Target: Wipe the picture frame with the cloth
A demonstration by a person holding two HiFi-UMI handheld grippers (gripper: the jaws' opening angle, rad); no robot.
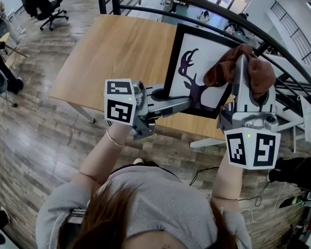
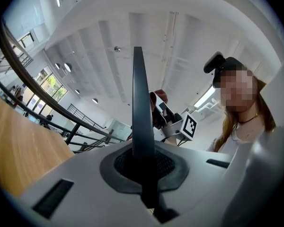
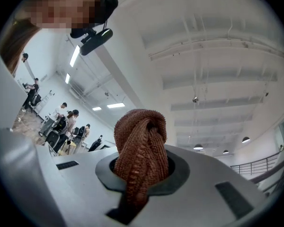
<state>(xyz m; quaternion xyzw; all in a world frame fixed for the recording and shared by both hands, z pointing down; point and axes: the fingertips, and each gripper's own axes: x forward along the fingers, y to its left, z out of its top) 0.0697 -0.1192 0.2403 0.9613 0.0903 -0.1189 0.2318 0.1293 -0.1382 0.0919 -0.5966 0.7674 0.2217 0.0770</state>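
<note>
A black picture frame (image 1: 176, 45) with a dark deer silhouette on white is held up above the wooden table (image 1: 114, 56). My left gripper (image 1: 189, 104) is shut on the frame's lower edge. In the left gripper view the frame (image 2: 141, 122) shows edge-on, clamped between the jaws. A brown cloth (image 1: 251, 71) is bunched against the frame's right side, with my right gripper (image 1: 242, 66) shut on it. The right gripper view shows the cloth (image 3: 142, 150) wadded between the jaws.
A dark curved railing (image 1: 207, 7) runs behind the table. Wood floor lies to the left with an office chair (image 1: 44, 7) at the back. Cables (image 1: 207, 173) trail on the floor under the table's near edge.
</note>
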